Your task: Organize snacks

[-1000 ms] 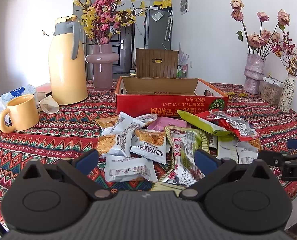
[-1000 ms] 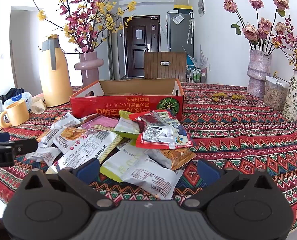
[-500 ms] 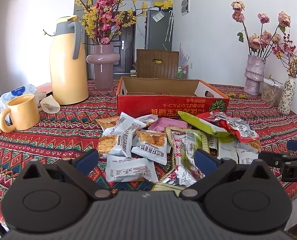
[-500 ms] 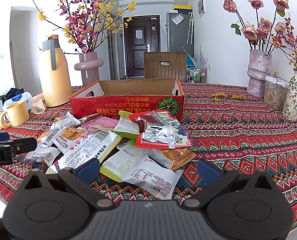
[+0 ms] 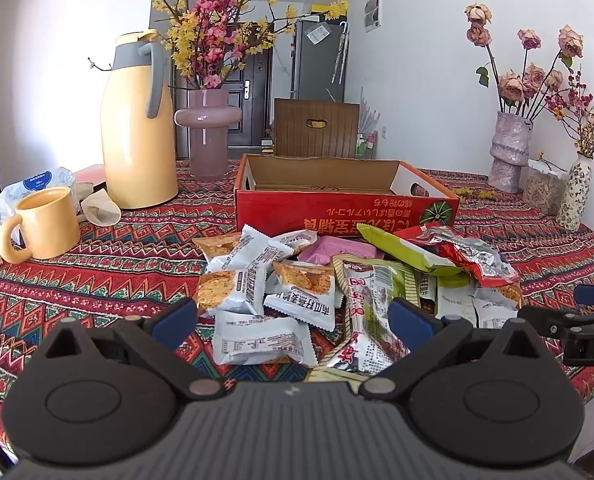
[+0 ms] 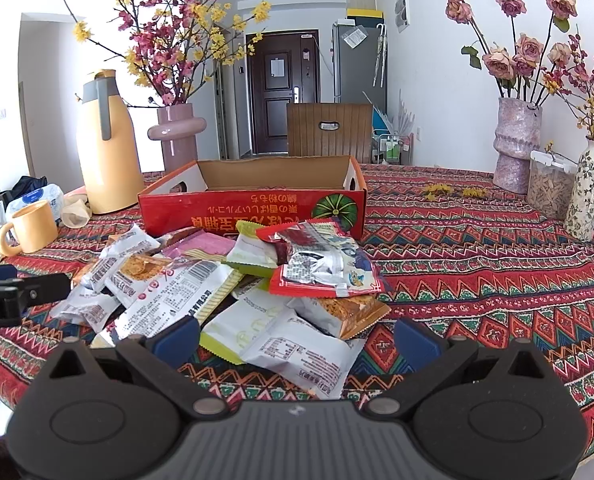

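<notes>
A pile of snack packets (image 5: 337, 280) lies on the patterned tablecloth in front of an open red cardboard box (image 5: 345, 208), which looks empty inside. The pile holds white cracker packets (image 5: 263, 336), a green bag (image 5: 405, 252), a pink packet (image 5: 337, 250) and a red foil bag (image 6: 325, 268). My left gripper (image 5: 293, 318) is open and empty, just above the pile's near edge. My right gripper (image 6: 297, 336) is open and empty over a white packet (image 6: 297, 350). The box also shows in the right wrist view (image 6: 253, 208). Each gripper shows at the edge of the other's view.
A yellow mug (image 5: 43, 224), a tall yellow thermos (image 5: 137, 128) and a pink vase (image 5: 208, 132) stand at the left. Flower vases (image 6: 515, 148) and a jar (image 6: 547, 186) stand at the right. A wooden chair (image 5: 316, 128) is behind the box.
Both grippers have barely moved; the left view has crept slightly closer to the pile. Nothing was taken hold of or let go.
</notes>
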Demonstrator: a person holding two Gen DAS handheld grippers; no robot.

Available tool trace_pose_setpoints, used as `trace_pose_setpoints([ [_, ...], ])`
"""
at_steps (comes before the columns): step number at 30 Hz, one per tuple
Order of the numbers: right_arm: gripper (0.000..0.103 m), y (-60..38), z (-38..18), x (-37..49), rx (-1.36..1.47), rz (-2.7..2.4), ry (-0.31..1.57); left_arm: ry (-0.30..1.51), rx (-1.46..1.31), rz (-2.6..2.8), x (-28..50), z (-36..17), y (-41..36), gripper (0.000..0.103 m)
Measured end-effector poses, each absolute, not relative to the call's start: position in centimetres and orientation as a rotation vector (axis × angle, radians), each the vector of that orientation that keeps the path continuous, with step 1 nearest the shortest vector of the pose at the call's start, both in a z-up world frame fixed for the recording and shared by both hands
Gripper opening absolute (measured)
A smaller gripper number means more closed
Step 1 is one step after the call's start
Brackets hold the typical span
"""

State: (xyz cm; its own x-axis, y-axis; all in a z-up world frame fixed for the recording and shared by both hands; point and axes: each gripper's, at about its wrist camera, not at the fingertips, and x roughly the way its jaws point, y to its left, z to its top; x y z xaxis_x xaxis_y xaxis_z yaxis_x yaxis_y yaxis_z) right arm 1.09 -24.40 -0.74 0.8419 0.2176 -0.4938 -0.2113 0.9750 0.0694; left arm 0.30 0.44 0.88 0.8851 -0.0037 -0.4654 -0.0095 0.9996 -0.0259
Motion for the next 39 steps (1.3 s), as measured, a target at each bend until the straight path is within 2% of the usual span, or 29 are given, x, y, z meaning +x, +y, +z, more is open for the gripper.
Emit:
trace_pose_setpoints([
  [11, 0.103, -24.5, -1.6, 2.1, 0.004, 0.206, 0.556, 0.454, -0.006, 0.023, 0.9, 0.1, 1.3, 0.103],
  [16, 0.103, -24.1, -2.3, 3.6, -0.005, 0.19, 0.58, 0.365, 0.047, 0.045, 1.2, 0.2, 1.8, 0.103],
  [27, 0.103, -22.8, -4.0, 7.2, -0.007, 0.171, 0.636, 0.437, 0.013, 0.046, 2.6, -1.1, 2.9, 0.103],
  [31, 0.102, -23.6, -4.4, 7.6, 0.036, 0.14, 0.64, 0.446, 0.011, 0.047, 2.6, -1.3, 3.1, 0.103],
  [39, 0.093, -25.0, -4.9, 6.8, 0.044, 0.131, 0.644, 0.454, -0.006, 0.055, 2.6, -1.4, 3.3, 0.103],
])
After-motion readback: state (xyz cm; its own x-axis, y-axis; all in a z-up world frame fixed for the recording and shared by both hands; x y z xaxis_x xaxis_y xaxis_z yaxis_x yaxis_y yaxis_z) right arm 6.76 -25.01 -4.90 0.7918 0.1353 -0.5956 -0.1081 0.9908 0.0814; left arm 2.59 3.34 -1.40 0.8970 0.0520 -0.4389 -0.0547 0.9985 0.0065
